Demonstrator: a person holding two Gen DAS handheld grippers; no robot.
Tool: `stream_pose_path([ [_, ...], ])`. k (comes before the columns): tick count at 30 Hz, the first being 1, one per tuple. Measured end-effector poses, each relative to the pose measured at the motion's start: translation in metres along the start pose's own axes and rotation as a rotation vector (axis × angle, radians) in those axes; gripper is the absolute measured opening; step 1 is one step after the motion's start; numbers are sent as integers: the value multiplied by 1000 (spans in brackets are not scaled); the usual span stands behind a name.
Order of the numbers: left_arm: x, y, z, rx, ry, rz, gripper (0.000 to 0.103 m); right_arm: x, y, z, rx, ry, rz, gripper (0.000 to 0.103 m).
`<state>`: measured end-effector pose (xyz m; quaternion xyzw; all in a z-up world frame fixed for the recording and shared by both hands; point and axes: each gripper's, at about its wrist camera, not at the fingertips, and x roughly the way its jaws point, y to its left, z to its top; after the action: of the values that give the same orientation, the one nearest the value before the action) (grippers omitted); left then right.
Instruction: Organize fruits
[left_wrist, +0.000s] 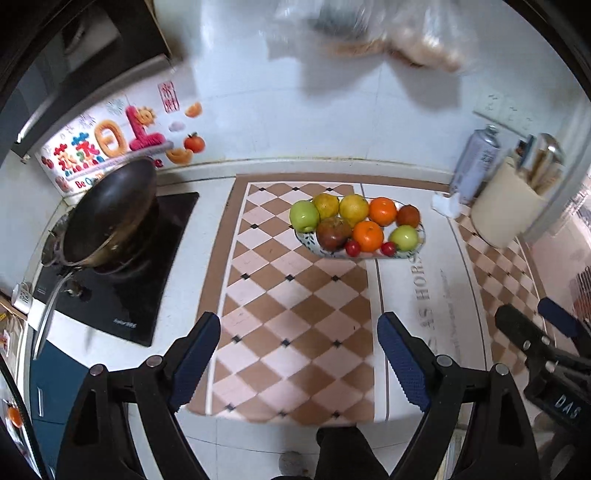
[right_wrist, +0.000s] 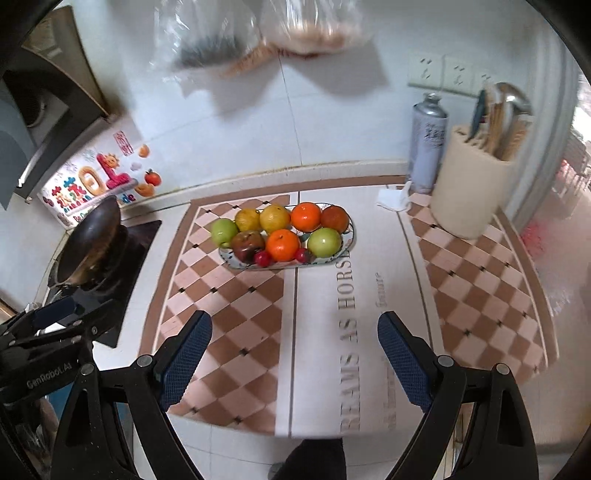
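Note:
An oval patterned plate (left_wrist: 420, 242) (right_wrist: 350, 236) sits at the far middle of the checkered mat and holds several fruits: green apples (left_wrist: 304, 215) (right_wrist: 324, 242), yellow fruits (left_wrist: 354, 209) (right_wrist: 274, 218), oranges (left_wrist: 368, 236) (right_wrist: 283, 244), a dark red apple (left_wrist: 333, 233) (right_wrist: 248, 245) and small red cherries (left_wrist: 352, 248) (right_wrist: 263, 258). My left gripper (left_wrist: 299, 365) is open and empty, well short of the plate. My right gripper (right_wrist: 295, 363) is open and empty, also well short of it. Each gripper shows at the edge of the other's view (left_wrist: 543, 332) (right_wrist: 62, 317).
A dark wok (left_wrist: 110, 214) (right_wrist: 90, 240) sits on a black cooktop (left_wrist: 122, 295) at the left. A spray can (left_wrist: 476, 166) (right_wrist: 428, 144) and a cream utensil holder (left_wrist: 506, 206) (right_wrist: 469, 184) stand at the back right. Plastic bags (right_wrist: 258, 33) hang on the tiled wall.

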<state>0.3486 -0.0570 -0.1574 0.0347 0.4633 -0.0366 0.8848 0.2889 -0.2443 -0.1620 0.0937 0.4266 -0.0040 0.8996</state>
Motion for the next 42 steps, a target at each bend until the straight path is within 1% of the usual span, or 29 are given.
stream_pose_path([
  [4, -47, 12, -32, 29, -47, -13, 87, -59, 14, -33, 15, -46, -27, 94],
  [6, -65, 15, -42, 39, -63, -19, 87, -82, 16, -48, 26, -62, -35, 97],
  [7, -71, 16, -46, 43, -69, -23, 87, -93, 17, -54, 31, -67, -35, 97],
  [11, -111, 15, -62, 62, -129, -35, 87, -144, 24, -79, 19, -114, -46, 98],
  [16, -154, 11, -85, 68, -207, -26, 87, -190, 23, -94, 10, -170, -36, 98],
  [18, -166, 9, -92, 60, -216, -24, 87, -209, 22, -100, 6, -188, -28, 98],
  [21, -178, 9, -100, 41, -214, -41, 87, -233, 21, -105, -13, -215, -32, 98],
  [23, -184, 7, -106, 36, -217, -43, 87, -248, 20, -109, -28, -236, -45, 98],
  [29, -199, 4, -115, 19, -238, -35, 87, -276, 17, -115, -50, -270, -50, 98],
  [33, -205, 4, -122, -2, -242, -45, 87, -282, 15, -120, -55, -260, -27, 98],
  [37, -206, 3, -124, -3, -241, -39, 87, -275, 13, -121, -53, -240, -3, 98],
  [42, -203, 5, -118, -15, -231, -19, 87, -258, 11, -110, -52, -227, 15, 98],
])
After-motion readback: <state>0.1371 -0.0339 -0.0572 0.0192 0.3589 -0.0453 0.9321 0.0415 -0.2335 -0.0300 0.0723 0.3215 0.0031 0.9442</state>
